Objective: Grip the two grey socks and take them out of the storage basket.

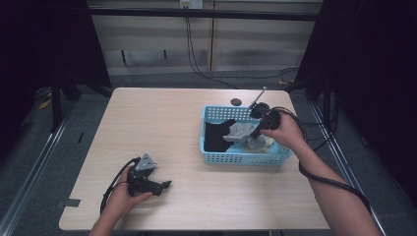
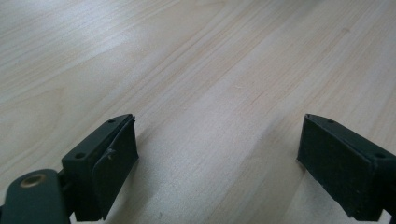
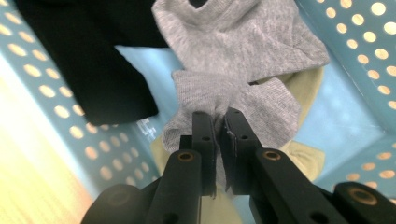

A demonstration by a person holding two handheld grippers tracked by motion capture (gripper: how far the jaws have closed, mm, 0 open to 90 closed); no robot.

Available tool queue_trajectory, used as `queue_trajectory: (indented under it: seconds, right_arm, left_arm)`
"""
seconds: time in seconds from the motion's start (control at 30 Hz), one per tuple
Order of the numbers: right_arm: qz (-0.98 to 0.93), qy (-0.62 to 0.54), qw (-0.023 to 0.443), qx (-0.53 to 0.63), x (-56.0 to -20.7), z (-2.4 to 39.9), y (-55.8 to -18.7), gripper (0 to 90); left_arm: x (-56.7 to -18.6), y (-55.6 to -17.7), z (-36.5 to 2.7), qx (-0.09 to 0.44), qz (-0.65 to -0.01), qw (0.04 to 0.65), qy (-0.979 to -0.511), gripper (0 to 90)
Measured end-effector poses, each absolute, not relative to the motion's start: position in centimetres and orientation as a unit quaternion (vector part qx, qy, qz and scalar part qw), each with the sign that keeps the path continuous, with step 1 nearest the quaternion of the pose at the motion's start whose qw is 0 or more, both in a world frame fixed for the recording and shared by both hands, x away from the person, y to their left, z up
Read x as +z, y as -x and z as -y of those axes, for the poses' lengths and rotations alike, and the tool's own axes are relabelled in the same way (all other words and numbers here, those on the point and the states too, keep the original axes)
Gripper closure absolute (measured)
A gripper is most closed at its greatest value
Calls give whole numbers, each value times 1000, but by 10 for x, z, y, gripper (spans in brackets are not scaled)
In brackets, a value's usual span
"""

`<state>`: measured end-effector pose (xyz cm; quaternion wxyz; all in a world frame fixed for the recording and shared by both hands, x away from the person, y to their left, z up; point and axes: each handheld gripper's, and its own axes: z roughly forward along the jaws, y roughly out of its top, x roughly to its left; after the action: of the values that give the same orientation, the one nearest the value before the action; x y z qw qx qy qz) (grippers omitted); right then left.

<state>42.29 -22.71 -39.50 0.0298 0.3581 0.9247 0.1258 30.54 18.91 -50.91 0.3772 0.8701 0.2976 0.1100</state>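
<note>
My left gripper sits low over the bare table, jaws wide, nothing between them. Further out, my right gripper has the grey sock pinched tight in the blue basket.

high overhead; two close tool cameras

My left gripper sits low over the pale wooden table. Jaws spread wide, bare wood between them.
</note>
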Motion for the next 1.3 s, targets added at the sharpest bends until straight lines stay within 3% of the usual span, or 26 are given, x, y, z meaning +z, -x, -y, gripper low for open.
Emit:
queue_trajectory:
  seconds: [1.3]
  right_arm:
    - [-942,-283,57,169,-328,200,-381,844]
  left_arm:
    - [-509,-305,-188,116,-296,376,-870,112]
